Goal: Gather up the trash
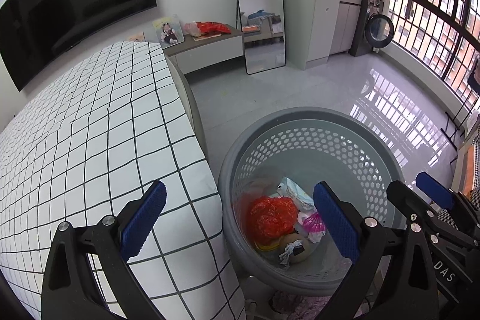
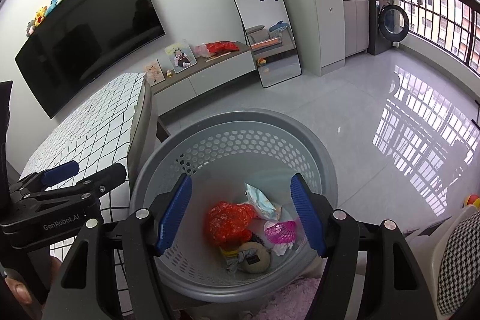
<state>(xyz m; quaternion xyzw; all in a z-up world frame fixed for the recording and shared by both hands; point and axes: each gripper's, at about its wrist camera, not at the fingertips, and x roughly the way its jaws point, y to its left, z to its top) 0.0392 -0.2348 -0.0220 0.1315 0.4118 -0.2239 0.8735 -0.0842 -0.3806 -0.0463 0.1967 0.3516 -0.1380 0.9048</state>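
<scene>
Grey perforated basket (image 2: pixel 240 122) sits on the floor beside the checked table (image 1: pixel 90 125) | trash, red bag (image 2: pixel 229 221) included, lies at its bottom | left gripper (image 1: pixel 240 218) and right gripper (image 2: pixel 241 212) gape apart, empty; we judge nothing left to drop; we lift clear of the rim before seeking more.

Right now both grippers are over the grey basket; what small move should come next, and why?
Probably lift both away to look for more trash. The right gripper and left gripper are open and empty, the rubbish, like the red bag, already lies in the basket, and the checked tabletop looks bare.
</scene>
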